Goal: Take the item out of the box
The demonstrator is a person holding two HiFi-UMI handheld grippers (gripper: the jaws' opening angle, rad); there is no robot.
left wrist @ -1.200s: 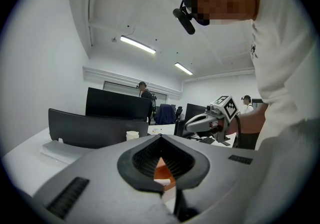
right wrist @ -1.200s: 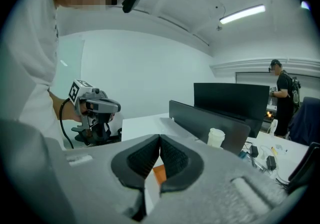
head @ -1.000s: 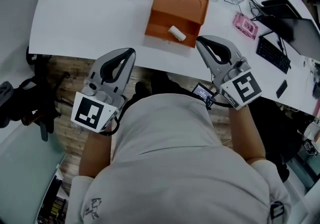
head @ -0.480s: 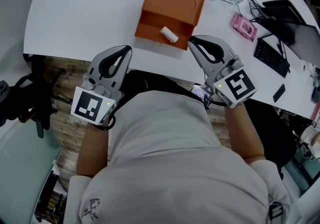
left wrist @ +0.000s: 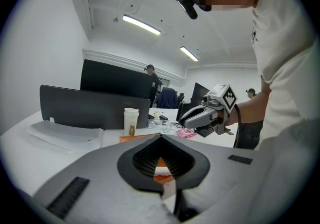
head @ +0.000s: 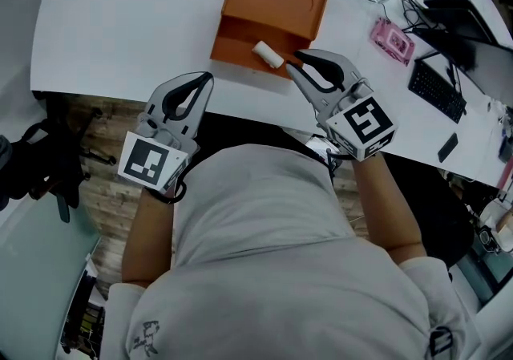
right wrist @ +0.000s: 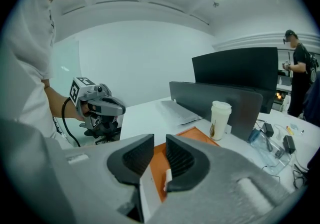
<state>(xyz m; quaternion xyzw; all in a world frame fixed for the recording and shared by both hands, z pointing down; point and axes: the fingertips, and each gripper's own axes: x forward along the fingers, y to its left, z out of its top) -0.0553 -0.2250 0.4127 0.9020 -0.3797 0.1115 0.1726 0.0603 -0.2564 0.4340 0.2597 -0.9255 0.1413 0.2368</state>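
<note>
1. The orange box [head: 272,6] lies open on the white table [head: 120,30] in the upper middle of the head view, its lid folded back toward the top edge of the frame.
2. The item [head: 268,54], a small white roll, lies in the near, lower-right corner of the box's tray, so it is not out yet.
3. The right gripper [head: 295,60] points up and left in the head view, its tips just beside the roll but seemingly not touching it.
4. In the right gripper view, the right gripper's [right wrist: 159,140] jaws stand partly spread and have just been opening. Nothing is pinched. The roll [right wrist: 168,178] shows low in the gap, beyond the pads, against the orange tray.
5. The left gripper [head: 207,78] hangs at the table's near edge, left of centre in the head view and well short of the box. In its own view its tips are pressed together with nothing in them, and the box shows only through the hole between its pads.
6. Judged step: the approach, with the right tongs being made ready to take the roll.
7. The next move probably calls for spreading the right jaws wider than the roll, setting them astride it, closing, then lifting it clear of the tray wall.
8. The left gripper may need to steady the box, since a light box could come up with the roll.
</note>
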